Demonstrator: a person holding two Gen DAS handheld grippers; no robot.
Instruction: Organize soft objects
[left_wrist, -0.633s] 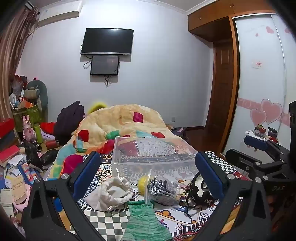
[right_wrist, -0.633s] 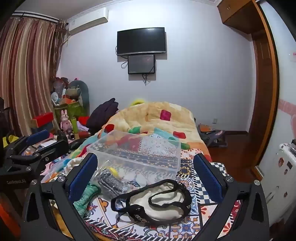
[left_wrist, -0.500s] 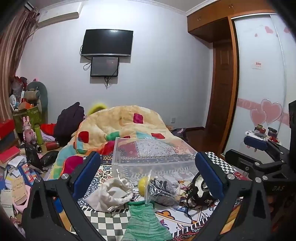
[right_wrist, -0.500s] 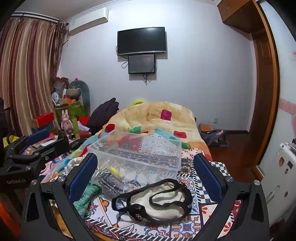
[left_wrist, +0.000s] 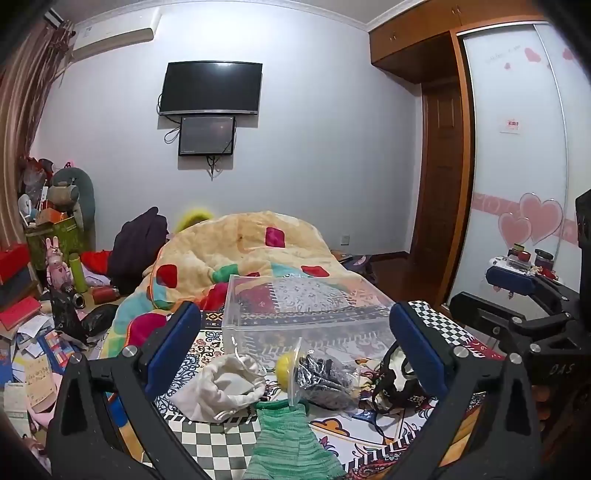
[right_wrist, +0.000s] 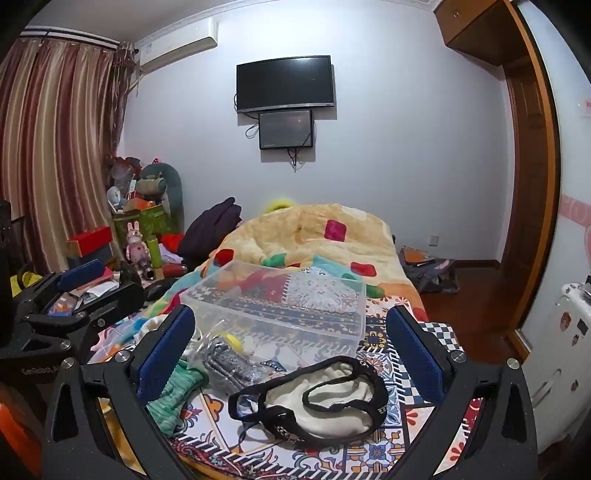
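Bed with patterned cloth (left_wrist: 207, 439): clear bin (left_wrist: 306, 314) holds nothing; zip bag (left_wrist: 325, 376) holds dark fabric. Left tool (left_wrist: 295, 345) and right tool (right_wrist: 290, 345) both wide open, gripping nothing.

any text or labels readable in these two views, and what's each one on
"DAS" - on the black frame of the right gripper, partly cut off, seen from the left wrist view.
"GenRobot.AI" - my best reading of small print on the black frame of the left gripper, seen from the right wrist view.
Red and white sign on the wardrobe door - too small to read.
Handwritten paper note on the floor - blurred.
TV brand mark - too small.
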